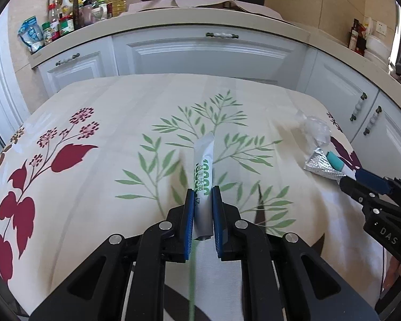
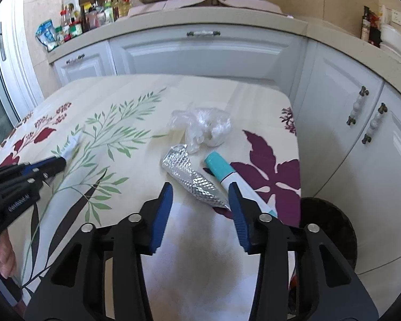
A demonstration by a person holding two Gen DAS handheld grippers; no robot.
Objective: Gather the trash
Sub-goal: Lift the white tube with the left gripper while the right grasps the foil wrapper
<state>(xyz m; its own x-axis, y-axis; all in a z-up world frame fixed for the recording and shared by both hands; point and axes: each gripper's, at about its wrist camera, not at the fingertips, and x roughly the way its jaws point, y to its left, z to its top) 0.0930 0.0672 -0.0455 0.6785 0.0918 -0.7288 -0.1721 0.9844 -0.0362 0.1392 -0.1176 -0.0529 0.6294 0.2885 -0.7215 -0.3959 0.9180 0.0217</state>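
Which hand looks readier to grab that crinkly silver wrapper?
Right. The right gripper is open just before the silver wrapper, while the left gripper already grips a white sachet.

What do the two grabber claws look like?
Both the left gripper and right gripper are black frames with cut-out holes, round silver bolts and blue ribbed finger pads. White letters are printed on their sides. No cables or sleeves show.

A slim white sachet [image 1: 203, 184] with green print stands nearly upright, pinched low between blue pads. On the flowered counter [image 2: 136, 101] lie 3 more pieces: crumpled clear plastic [image 2: 203, 127], an embossed foil wrapper [image 2: 193, 180], and beside it what looks like a teal-capped marker [image 2: 227, 175].
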